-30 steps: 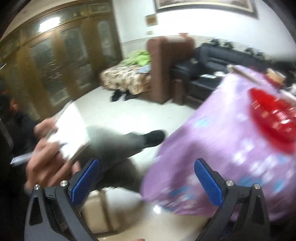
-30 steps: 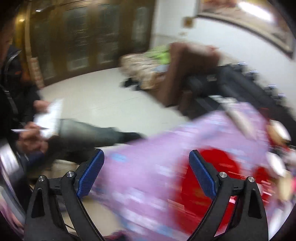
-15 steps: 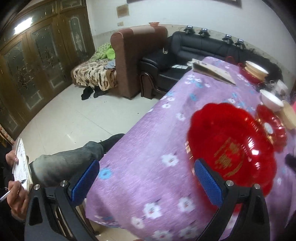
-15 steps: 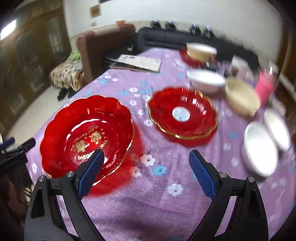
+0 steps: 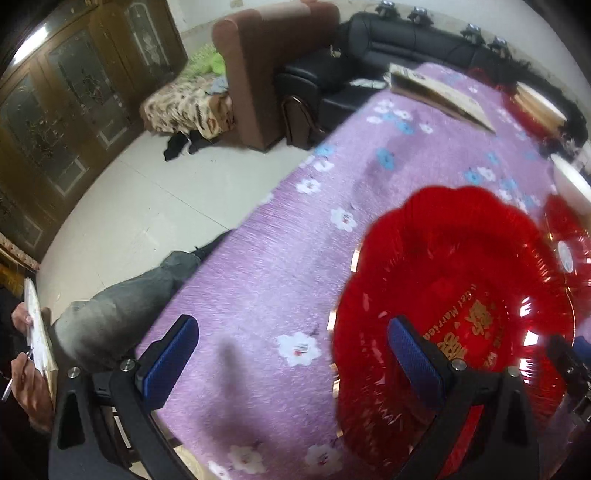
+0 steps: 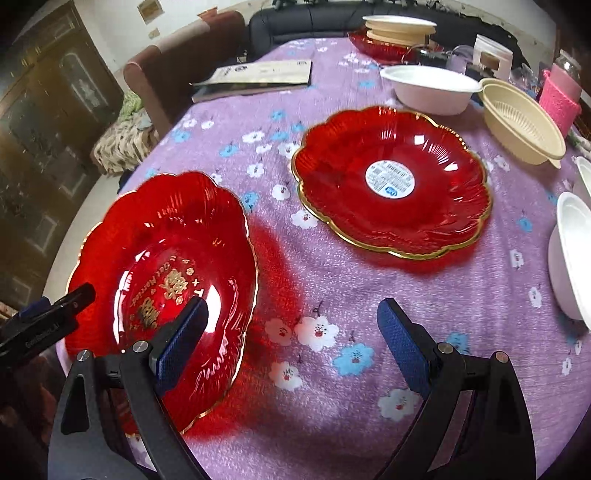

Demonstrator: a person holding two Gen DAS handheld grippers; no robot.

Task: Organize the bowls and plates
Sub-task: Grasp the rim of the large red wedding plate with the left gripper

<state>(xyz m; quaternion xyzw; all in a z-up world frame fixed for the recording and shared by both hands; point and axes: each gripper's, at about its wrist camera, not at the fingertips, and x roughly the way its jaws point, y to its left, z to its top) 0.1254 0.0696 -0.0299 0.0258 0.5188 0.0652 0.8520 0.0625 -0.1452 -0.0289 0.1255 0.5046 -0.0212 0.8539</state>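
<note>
A red scalloped plate with gold lettering (image 6: 162, 280) lies near the table's front left; it also fills the right of the left wrist view (image 5: 454, 314). A second red plate with a white sticker (image 6: 391, 181) lies beyond it. My left gripper (image 5: 291, 358) is open, its right finger over the lettered plate's rim. My right gripper (image 6: 291, 339) is open, its left finger over the same plate. White bowls (image 6: 430, 88) (image 6: 570, 254), a cream strainer bowl (image 6: 521, 122) and a stack of plates (image 6: 399, 31) stand further back and right.
The table has a purple flowered cloth (image 6: 332, 302). A booklet (image 6: 255, 75) lies at the far left of it; a pink cup (image 6: 557, 98) stands at the right. A seated person with a notepad (image 5: 37, 339) is beside the table's left edge. Sofas (image 5: 388, 44) stand beyond.
Both grippers have swung from facing the room and the seated person to over the table, and have moved closer to the lettered red plate. Both stay open.
</note>
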